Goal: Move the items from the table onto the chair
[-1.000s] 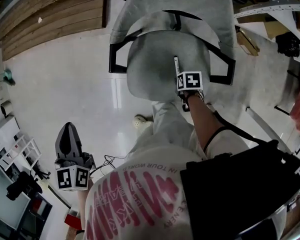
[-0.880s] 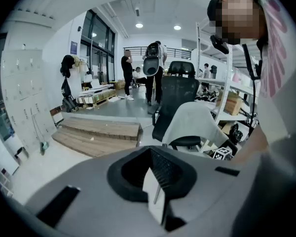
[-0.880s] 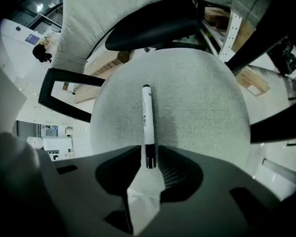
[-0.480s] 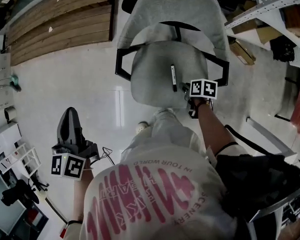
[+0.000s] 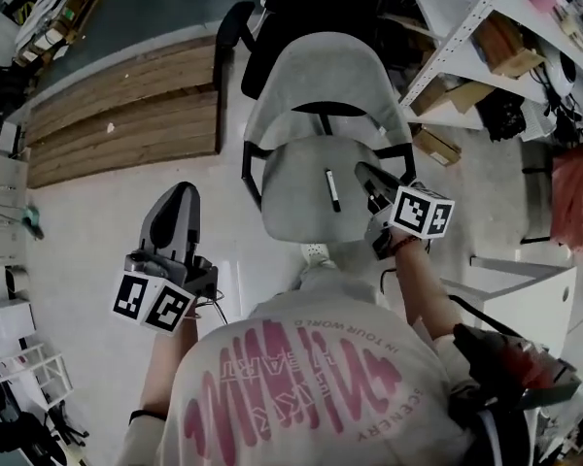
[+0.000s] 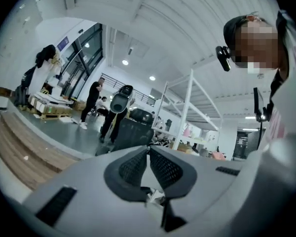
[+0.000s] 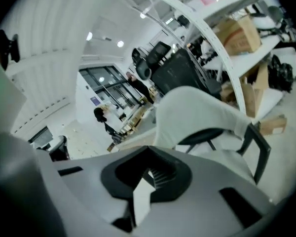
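One pen [image 5: 331, 190] on chair [image 5: 290, 194] | shirt [image 5: 272, 338] print: WORLD, SCENERY

The thin item [image 5: 330, 190] on the chair [image 5: 291, 178] seat is too small to tell pen from marker. The chair's base hides under its seat. The person's [image 5: 301, 377] torso covers the legs. The shelf [image 5: 435, 0] runs off the top right corner. Distant people [image 6: 94, 100] are too small for detail.

Wooden boards [image 5: 126, 115]: laid flat on the floor, upper left.
Shelf rack [image 5: 456, 37]: positioned upper right.
Cardboard box [image 5: 510, 44]: stored on the shelf rack.
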`<state>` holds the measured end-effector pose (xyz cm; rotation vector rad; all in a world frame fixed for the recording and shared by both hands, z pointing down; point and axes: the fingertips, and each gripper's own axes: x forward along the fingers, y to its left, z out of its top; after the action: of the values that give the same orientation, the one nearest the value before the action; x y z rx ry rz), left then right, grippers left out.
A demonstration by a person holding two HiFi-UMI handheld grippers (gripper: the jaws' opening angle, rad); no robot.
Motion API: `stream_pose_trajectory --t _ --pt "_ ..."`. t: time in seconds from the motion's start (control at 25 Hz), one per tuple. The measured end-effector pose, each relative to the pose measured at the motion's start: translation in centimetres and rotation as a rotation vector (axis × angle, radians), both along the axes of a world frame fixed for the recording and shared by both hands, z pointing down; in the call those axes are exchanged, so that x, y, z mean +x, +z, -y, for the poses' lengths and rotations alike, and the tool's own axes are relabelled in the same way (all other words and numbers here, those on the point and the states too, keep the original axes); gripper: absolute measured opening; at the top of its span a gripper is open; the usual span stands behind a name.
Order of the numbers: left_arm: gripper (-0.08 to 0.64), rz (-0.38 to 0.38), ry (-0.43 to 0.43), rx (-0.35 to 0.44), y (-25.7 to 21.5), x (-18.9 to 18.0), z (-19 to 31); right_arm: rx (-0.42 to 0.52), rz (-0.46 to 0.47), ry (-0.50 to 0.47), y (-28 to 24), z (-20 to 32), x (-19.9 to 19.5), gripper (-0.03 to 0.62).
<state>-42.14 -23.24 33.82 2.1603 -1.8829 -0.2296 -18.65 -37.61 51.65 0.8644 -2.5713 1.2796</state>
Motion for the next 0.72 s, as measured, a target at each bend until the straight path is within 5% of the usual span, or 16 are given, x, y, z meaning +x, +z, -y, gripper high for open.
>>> stream_pose_trajectory --t 0.16,0.32,0.72 --pt "0.015 0.039 0.091 0.029 -2.5 1.4 -2.0 0.301 0.119 0.009 -11.2 -3.3 0.3 0.015" --pt "0.015 0.071 0.153 0.099 -4.8 2.2 -3.7 0.521 0.07 0.003 -17.2 -7.0 1.3 0.015" --pt "0.011 0.103 0.196 0.158 -6.3 2.5 -6.6 0.69 0.053 -0.006 -20.5 -12.3 1.4 0.015"
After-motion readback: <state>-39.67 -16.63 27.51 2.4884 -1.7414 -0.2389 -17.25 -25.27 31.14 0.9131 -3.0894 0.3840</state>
